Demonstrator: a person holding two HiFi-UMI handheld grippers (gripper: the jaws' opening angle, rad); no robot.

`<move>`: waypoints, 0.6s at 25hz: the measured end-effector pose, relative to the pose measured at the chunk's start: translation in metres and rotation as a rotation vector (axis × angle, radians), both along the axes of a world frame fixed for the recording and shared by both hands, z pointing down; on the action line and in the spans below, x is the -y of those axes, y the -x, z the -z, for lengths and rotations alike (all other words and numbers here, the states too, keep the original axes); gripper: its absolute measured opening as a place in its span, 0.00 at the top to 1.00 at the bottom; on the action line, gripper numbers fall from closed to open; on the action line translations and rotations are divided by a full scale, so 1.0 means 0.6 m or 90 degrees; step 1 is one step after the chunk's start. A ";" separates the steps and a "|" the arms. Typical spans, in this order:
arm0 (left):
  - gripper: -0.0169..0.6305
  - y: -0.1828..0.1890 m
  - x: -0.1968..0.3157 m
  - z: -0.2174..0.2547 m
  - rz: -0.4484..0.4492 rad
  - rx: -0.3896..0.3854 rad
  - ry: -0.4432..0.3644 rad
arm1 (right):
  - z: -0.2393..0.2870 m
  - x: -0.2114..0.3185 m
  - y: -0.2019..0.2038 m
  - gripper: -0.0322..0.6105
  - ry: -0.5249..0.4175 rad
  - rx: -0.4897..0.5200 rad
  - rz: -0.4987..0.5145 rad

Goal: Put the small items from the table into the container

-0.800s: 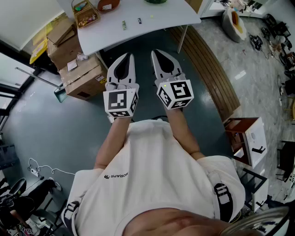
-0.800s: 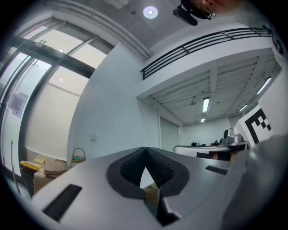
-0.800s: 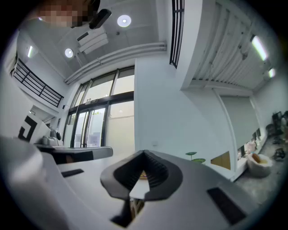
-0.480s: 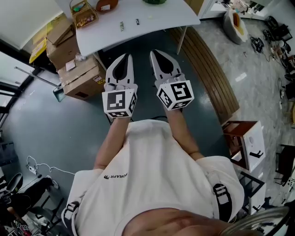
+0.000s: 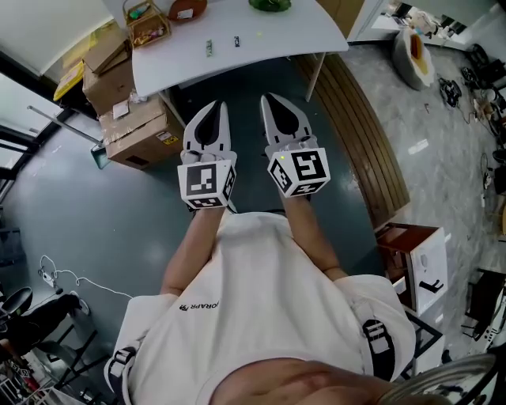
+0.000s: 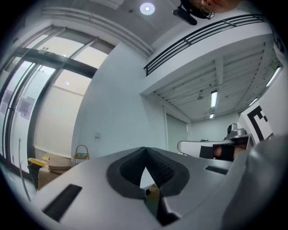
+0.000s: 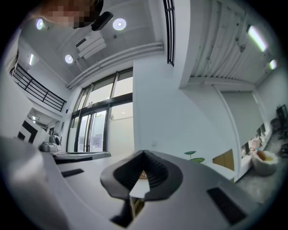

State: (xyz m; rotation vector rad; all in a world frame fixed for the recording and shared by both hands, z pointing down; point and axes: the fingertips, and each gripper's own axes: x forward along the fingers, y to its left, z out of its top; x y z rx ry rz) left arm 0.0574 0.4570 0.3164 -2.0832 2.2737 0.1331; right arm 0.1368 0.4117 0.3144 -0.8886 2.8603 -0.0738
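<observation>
Jaws of the left gripper (image 6: 145, 149) are closed, the ribbed dark pads meeting at the tip with nothing between them; jaws of the right gripper (image 7: 144, 153) are likewise closed and empty.

In the head view the left gripper (image 5: 222, 107) and the right gripper (image 5: 268, 98) are held side by side in front of the person (image 5: 261, 316), near each other but apart; both point toward the white rectangular table (image 5: 277, 39) and stop short of its near edge, over the dark floor.

Three small items lie on the table top, well apart from both grippers: one pale (image 5: 209, 47), one dark (image 5: 236, 40), one yellowish (image 5: 258, 33); they are too small to identify, possibly short sticks or clips.

The container, a light brown woven basket with a hoop handle (image 5: 146, 28), stands at the left end of the table, near the small items but not touching them; it holds some coloured contents; it also shows in the left gripper view (image 6: 81, 155).

A round brown dish (image 5: 187, 8) sits just beside the woven basket; a green object (image 5: 270, 4) sits at the far edge.

Brown cardboard boxes (image 5: 138, 130) are stacked on the floor at the left of the table; a slatted wooden bench (image 5: 356, 126) runs along the right.
</observation>
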 end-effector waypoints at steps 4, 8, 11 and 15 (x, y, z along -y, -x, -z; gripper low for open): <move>0.97 0.013 0.036 -0.019 0.001 -0.003 0.013 | -0.021 0.041 0.014 0.94 0.017 -0.001 -0.010; 0.97 0.049 0.091 -0.041 0.000 -0.012 0.018 | -0.040 0.081 0.059 0.94 0.019 -0.016 -0.009; 0.97 0.077 0.147 -0.043 0.002 -0.018 0.009 | -0.044 0.133 0.083 0.94 0.013 -0.023 -0.016; 0.97 0.127 0.232 -0.035 0.007 -0.030 -0.007 | -0.036 0.224 0.122 0.94 0.009 -0.030 -0.029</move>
